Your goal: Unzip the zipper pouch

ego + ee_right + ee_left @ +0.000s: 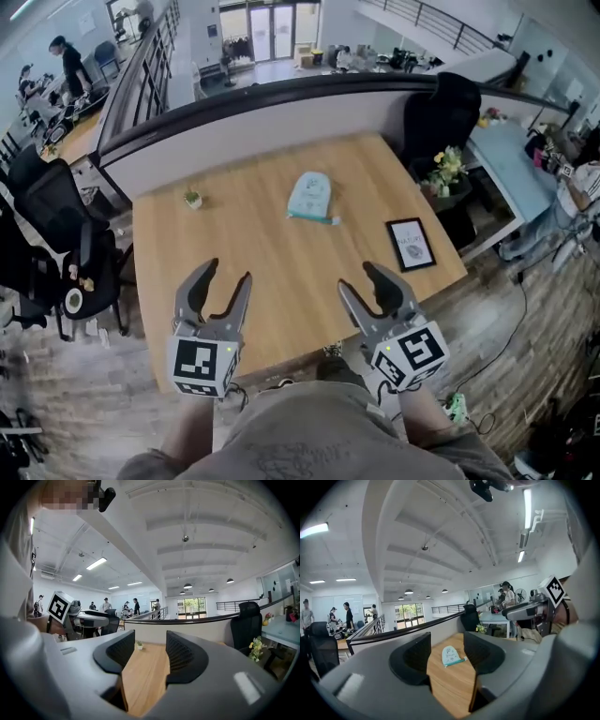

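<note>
Closest to me in the head view is my grey shirt front (pixel 300 436), and just past it my two tools are held over the near edge of the wooden table (pixel 272 281). The left gripper (pixel 228 274) has its jaws spread with only bare wood between them; the right gripper (pixel 358 278) is spread too and holds nothing. The zipper pouch (pixel 310 198), pale blue with a teal strip along its near edge, lies flat near the middle of the table, well beyond both sets of jaws. A tiny potted plant (pixel 193 198) stands toward the far left of the tabletop, and a black picture frame (pixel 411 245) lies flat near the right edge.

Looking along the left gripper (pixel 446 641), I see its jaws standing apart, and the zipper pouch (pixel 451 656) shows in the gap between them, farther off on the table (pixel 450 686) and not touched by either jaw. My right gripper (pixel 529 611) shows at the right of this view.

Looking along the right gripper (pixel 149 641), its jaws are apart as well, with only table (pixel 143 681) between them. The potted plant (pixel 139 645) stands at the far end of that gap, near the left jaw. The pouch does not show in this view. My left gripper (pixel 89 618) shows at the left.
</note>
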A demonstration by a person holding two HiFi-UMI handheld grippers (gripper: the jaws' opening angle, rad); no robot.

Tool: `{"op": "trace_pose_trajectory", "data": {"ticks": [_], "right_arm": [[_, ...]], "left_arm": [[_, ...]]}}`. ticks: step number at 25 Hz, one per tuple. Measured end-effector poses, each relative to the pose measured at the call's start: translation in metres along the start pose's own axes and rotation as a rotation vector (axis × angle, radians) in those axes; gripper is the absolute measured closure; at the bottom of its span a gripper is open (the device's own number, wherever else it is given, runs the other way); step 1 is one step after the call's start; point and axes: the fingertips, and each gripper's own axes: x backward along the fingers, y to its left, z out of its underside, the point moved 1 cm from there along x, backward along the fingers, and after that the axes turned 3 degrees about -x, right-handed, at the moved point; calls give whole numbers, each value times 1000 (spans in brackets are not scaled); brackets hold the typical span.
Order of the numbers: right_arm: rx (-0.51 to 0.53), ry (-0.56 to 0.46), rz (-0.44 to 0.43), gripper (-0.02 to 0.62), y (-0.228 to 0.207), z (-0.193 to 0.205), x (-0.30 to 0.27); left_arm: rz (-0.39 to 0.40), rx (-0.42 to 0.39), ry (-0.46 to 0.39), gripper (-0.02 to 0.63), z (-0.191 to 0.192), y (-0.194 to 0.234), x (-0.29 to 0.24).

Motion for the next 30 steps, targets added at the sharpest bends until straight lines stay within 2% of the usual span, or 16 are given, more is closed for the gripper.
{"op": "trace_pose_trajectory", "data": {"ticks": [11, 17, 22, 30], "right_arm": [[6, 59, -244, 403, -94, -4, -72], [7, 60, -356, 403, -126, -4, -91], [-17, 82, -375, 403, -140, 6, -103], [-18, 135, -359, 403, -135, 22, -117]], "left_arm": [[-216, -1, 96, 388, -17, 2, -76], [-320, 17, 129, 388, -21, -5, -95], [-324, 4, 169, 388, -16, -12, -105], [-305, 23, 173, 388, -7, 1, -111]]}}
